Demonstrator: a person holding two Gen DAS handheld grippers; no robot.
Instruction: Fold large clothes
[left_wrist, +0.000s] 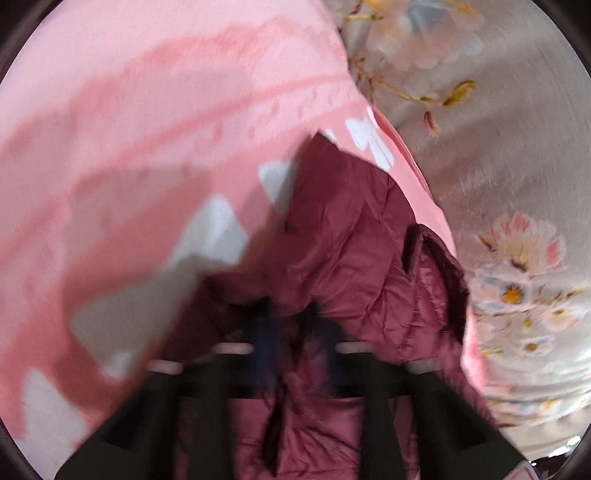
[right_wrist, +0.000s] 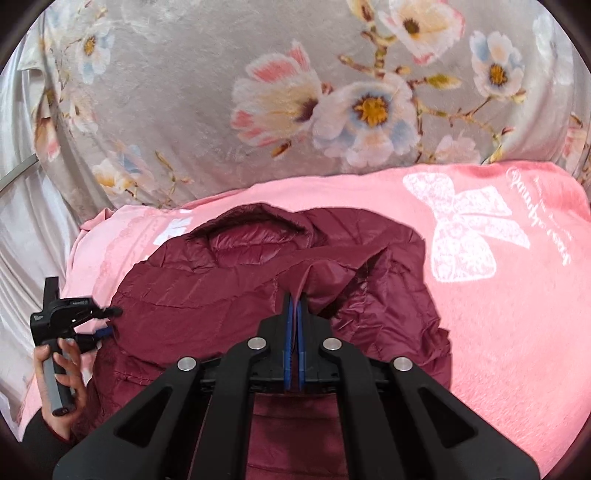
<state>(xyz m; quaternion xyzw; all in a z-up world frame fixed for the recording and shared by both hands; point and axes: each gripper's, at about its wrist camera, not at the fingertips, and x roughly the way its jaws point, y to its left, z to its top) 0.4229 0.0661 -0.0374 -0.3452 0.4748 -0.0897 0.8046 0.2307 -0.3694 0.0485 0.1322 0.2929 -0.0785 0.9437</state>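
At the far left of the right wrist view, a person's hand (right_wrist: 61, 373) grips the handle of the left tongs (right_wrist: 107, 323), whose tips meet the edge of the maroon puffer jacket (right_wrist: 207, 284). Seen from their own blurred camera, the left tongs (left_wrist: 291, 321) are pressed together on a fold of the jacket (left_wrist: 343, 236). Toward the middle, the right tongs (right_wrist: 294, 302) pinch a raised ridge of the same jacket between blue pads. This jacket lies crumpled on a pink blanket (right_wrist: 498, 332) printed with a white bow (right_wrist: 465, 229), spreading right. Behind everything runs a grey floral bedspread (right_wrist: 192, 110); pale satin fabric (right_wrist: 22, 229) hangs at the left.
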